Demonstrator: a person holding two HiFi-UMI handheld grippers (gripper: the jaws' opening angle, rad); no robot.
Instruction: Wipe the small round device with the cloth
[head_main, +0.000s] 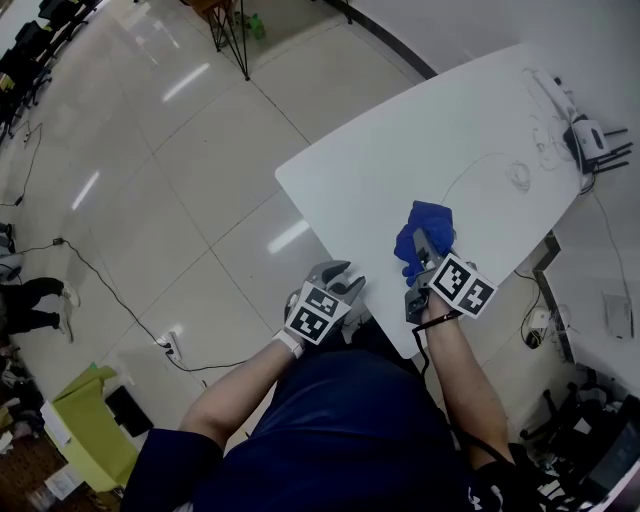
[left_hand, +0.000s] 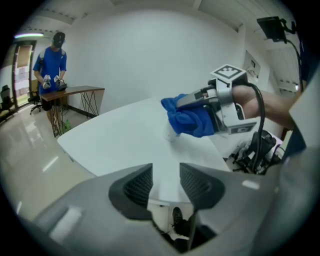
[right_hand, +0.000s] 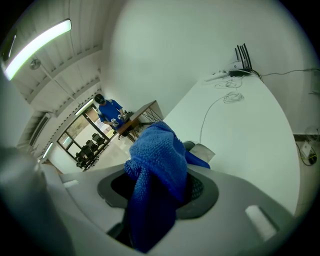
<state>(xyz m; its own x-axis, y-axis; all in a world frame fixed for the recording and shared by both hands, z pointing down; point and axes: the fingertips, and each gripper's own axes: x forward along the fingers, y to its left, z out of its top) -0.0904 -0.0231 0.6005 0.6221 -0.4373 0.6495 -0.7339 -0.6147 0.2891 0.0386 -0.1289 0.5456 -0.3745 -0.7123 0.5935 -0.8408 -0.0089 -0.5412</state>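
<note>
Right claw is clamped on a bunched blue terry cloth, soft and limp (grippable anywhere). The cloth drapes over the small round device, pale, smooth, probably light and prone to sliding, near the white surface's near edge. Left claw, half-open and empty, could steady its sides

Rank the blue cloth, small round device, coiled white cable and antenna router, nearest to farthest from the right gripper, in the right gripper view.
1. The blue cloth, held in the fingers of the right gripper.
2. The small round device, just beyond the cloth, to its right.
3. The coiled white cable, farther up the table.
4. The antenna router, at the table's far end.
</note>
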